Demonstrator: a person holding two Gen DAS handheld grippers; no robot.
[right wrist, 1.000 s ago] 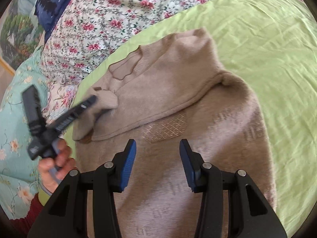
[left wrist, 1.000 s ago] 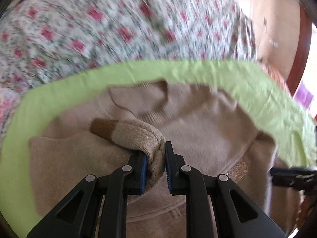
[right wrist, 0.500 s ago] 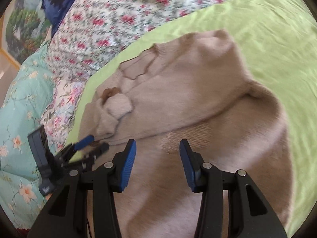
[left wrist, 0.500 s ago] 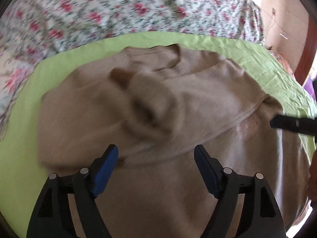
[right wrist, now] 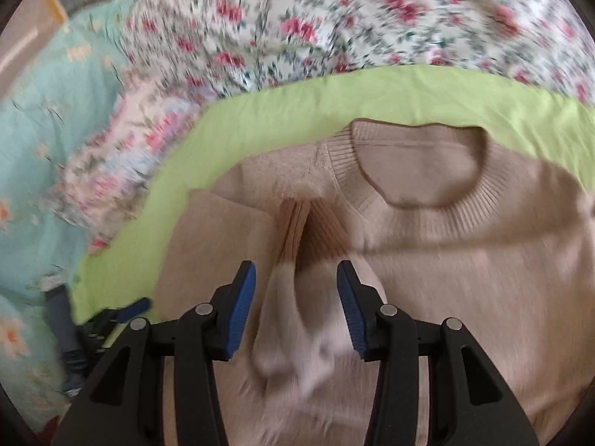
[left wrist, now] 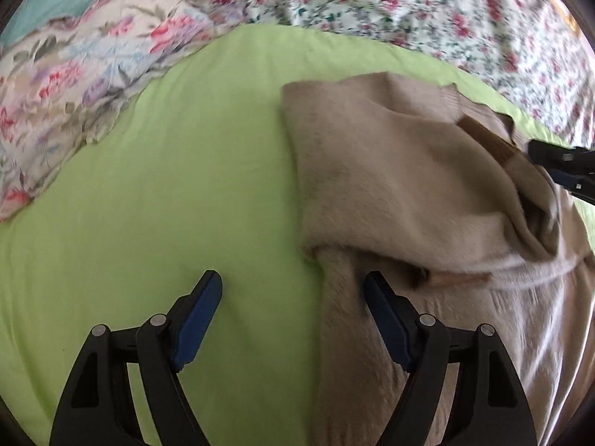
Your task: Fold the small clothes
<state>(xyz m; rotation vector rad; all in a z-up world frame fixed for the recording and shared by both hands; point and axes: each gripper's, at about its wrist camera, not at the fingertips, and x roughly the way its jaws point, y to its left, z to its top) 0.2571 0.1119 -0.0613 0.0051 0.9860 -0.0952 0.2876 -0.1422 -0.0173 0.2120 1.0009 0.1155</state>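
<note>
A beige knit sweater (left wrist: 390, 171) lies on the green sheet (left wrist: 186, 186), with one sleeve folded across its chest. The sleeve's brown ribbed cuff (right wrist: 308, 230) sits just below the round neckline (right wrist: 420, 171). My left gripper (left wrist: 293, 290) is open and straddles the sweater's left edge, one finger over bare sheet, holding nothing. My right gripper (right wrist: 296, 278) hovers over the folded sleeve (right wrist: 297, 334), which lies between its jaws. They are closing but the pads stand apart from the cloth. The right gripper (left wrist: 557, 171) also shows at the sweater's far side, and the left gripper (right wrist: 122, 312) at the sweater's left.
A floral quilt (right wrist: 334, 18) borders the sheet at the back. A teal flowered blanket (right wrist: 44, 148) lies to the left, with a paler floral cover (left wrist: 74, 93) beside it. Bare green sheet stretches left of the sweater.
My left gripper let go of the sleeve, opened wide and swung left to the sweater's edge. My right gripper moved up over the folded sleeve toward the neckline.
</note>
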